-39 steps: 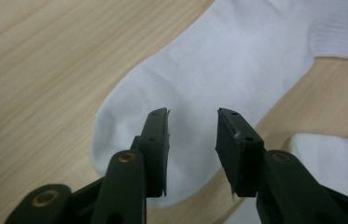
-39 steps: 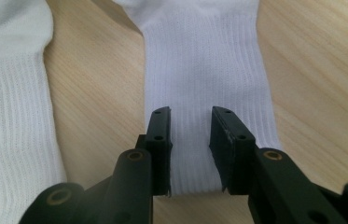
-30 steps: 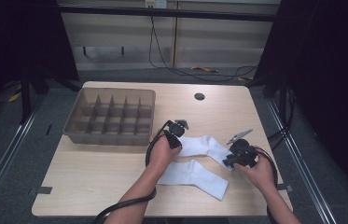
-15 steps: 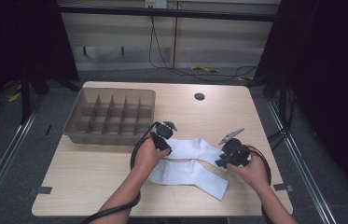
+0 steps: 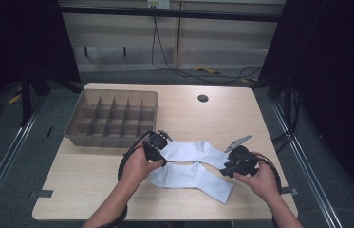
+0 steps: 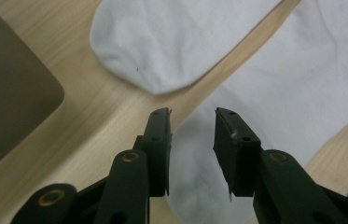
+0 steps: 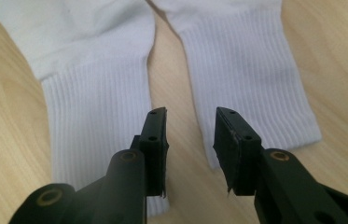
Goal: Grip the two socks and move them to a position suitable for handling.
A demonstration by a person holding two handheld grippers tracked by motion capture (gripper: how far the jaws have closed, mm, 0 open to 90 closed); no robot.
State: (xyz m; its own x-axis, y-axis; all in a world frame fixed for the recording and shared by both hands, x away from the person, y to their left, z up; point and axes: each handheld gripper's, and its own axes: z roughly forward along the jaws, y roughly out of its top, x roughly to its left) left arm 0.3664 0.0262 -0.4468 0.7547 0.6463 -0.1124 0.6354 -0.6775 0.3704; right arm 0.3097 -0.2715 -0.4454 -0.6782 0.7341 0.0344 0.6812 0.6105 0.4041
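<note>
Both tongs, left point(image 6: 191, 135) and right point(image 7: 190, 135), hover narrowly parted, holding nothing, above two white socks point(image 5: 189, 164).

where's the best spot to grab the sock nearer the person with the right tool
Probably the ribbed cuff of the nearer sock, approached from its open end. It lies flat on the table just ahead of the right tool, whose jaws stand apart with nothing between them. The cuff's free edge gives a lip to pinch, clear of the other sock.
</note>
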